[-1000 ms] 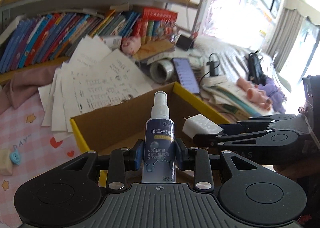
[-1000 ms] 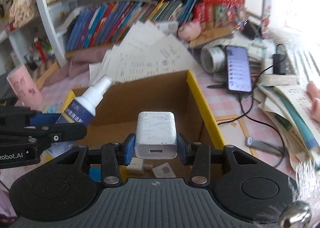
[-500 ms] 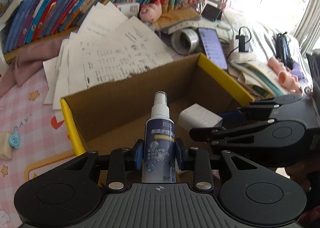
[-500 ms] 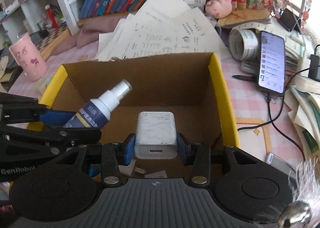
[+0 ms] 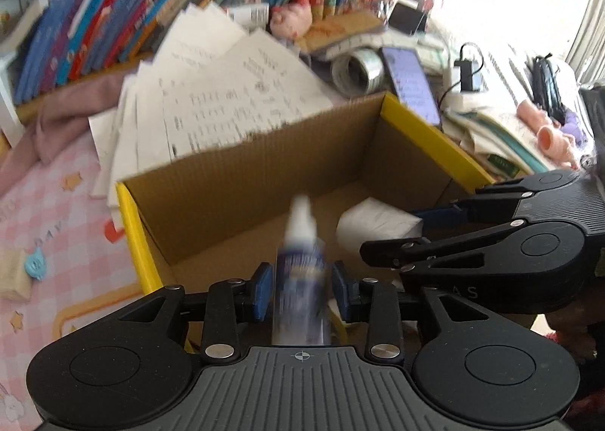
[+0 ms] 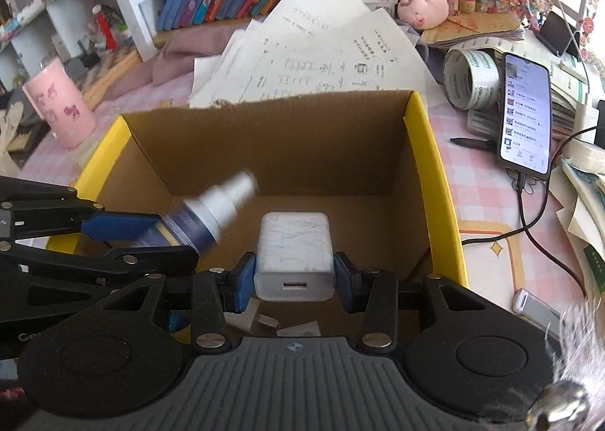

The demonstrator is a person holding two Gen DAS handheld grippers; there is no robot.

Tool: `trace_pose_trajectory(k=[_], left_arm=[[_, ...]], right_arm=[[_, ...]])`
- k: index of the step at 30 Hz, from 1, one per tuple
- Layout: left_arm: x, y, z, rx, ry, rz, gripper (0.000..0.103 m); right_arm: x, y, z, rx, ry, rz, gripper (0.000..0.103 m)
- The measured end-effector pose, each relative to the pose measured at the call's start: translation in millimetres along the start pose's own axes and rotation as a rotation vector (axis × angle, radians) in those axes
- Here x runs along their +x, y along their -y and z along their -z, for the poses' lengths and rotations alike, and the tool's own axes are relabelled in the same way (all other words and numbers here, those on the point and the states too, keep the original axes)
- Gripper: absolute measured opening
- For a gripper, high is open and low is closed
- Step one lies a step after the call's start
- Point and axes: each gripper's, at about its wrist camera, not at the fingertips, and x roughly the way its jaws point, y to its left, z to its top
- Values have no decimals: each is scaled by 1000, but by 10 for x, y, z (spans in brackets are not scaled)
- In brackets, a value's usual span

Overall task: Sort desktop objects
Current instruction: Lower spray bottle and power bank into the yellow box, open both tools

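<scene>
The left gripper point(image 5: 301, 289) has just been opening; its pads stand clear of the blurred spray bottle point(image 5: 301, 268) between them. The right gripper point(image 6: 294, 276) clamps a white charger point(image 6: 294, 255). Both hang over the cardboard box point(image 6: 435, 181), small scraps on its floor. Papers point(image 6: 317, 56) at twelve o'clock, phone point(image 6: 525, 109) at two.

Papers point(image 6: 321, 49) lie behind the box point(image 6: 435, 181) (phone point(image 6: 525, 109) to its right).

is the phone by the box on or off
On: the phone lies face up right of the box, its screen lit with rows of text, a cable plugged in.
</scene>
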Motion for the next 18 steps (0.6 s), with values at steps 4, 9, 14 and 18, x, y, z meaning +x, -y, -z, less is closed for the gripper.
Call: trace_pose_trajectory(k=[4, 9, 14, 18], left_arm=[[-148, 25, 8, 16, 80, -18, 53], [-289, 27, 57, 26, 137, -35, 56], [-470, -34, 160, 12, 196, -44, 58], [-603, -92, 264, 4, 229, -39, 61]], right_arm=[[-123, 13, 4, 25, 70, -1, 42], [-247, -23, 26, 43, 124, 19, 47], [-341, -126, 88, 42, 149, 32, 49], [-426, -263, 154, 32, 168, 51, 50]])
